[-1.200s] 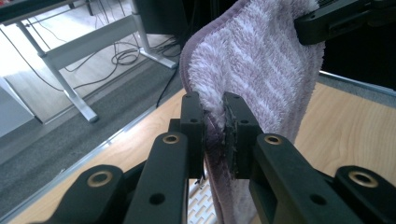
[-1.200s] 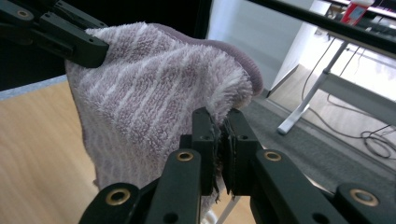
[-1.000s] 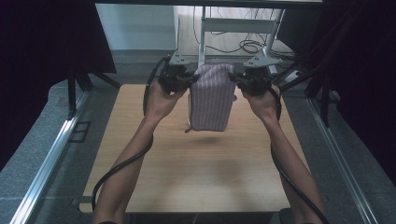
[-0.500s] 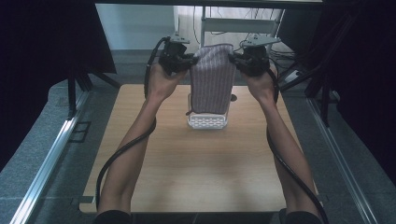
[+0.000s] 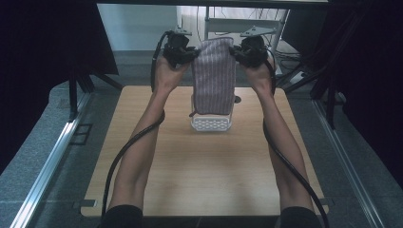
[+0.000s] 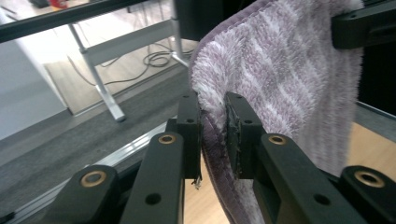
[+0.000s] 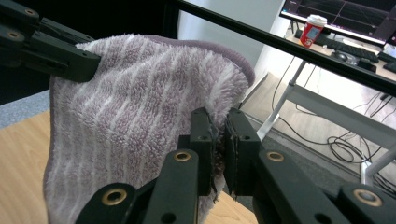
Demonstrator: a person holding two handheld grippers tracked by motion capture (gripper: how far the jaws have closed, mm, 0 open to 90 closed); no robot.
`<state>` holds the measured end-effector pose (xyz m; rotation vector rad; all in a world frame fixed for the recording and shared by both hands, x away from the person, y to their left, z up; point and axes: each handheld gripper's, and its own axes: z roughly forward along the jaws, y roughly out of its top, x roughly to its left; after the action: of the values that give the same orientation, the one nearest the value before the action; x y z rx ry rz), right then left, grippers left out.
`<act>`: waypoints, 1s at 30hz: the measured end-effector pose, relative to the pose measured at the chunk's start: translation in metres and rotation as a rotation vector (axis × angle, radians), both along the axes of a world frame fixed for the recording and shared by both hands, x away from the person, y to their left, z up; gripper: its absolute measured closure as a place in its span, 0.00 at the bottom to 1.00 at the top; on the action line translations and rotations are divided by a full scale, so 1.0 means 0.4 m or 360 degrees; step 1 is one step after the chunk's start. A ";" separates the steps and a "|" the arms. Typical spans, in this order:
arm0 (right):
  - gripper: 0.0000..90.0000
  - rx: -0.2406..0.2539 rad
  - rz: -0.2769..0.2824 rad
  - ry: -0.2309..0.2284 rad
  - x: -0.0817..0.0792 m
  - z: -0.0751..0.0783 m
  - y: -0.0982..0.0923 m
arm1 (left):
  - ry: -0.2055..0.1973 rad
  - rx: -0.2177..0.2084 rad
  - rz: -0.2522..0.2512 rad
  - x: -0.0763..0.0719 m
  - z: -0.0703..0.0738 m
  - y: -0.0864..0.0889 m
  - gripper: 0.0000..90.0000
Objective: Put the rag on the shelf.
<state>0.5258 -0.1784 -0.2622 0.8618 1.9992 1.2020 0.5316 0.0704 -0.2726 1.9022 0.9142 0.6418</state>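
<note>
The left gripper (image 5: 186, 53) is clamped on the upper left edge of the purple striped towel (image 5: 214, 76), and in the left gripper view its pads bite only the hem, with fluffy pile bulging out beside them; its jaws have just been easing slightly apart, though the cloth is pinched between them all the same. The right gripper (image 5: 242, 51) is likewise closed tight on the opposite top corner, at about three o'clock of the towel's upper edge, and the right gripper view shows the same thin pinch right at the border. Between them the towel hangs folded and lifted clear, above the far half of the tabletop (image 5: 204, 175), its lower end dangling just over a small white slotted basket (image 5: 211, 124) that sits beneath at six o'clock. From where I stand the main risk looks like slip: with so little cloth caught, any further loosening on the left could let that corner drop, and the towel would swing toward the right hand. If the two hands drift apart unevenly, the hem could be tugged out of one grip. The hanging end might also brush or snag the basket and drag it across the wood.
</note>
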 end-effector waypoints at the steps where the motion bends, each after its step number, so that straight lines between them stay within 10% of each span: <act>1: 0.92 -0.0003 -0.0007 0.0008 0.008 -0.005 0.002 | -0.0003 -0.0005 0.0018 0.009 -0.009 -0.002 0.85; 11: 0.92 -0.0032 -0.0056 0.0100 0.078 -0.083 0.014 | 0.0017 0.0055 0.0132 0.081 -0.114 -0.026 0.84; 23: 0.88 -0.0090 -0.0074 0.0346 0.117 -0.216 -0.006 | 0.0200 0.0238 0.0138 0.096 -0.231 -0.057 0.80; 30: 0.71 -0.0094 -0.0046 0.0401 0.115 -0.243 -0.013 | 0.0361 0.0211 0.0172 0.103 -0.264 -0.032 0.45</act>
<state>0.5718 -0.1837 -0.3593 1.0524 2.2007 1.0556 0.5727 0.0575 -0.3783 2.0852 1.1494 0.5696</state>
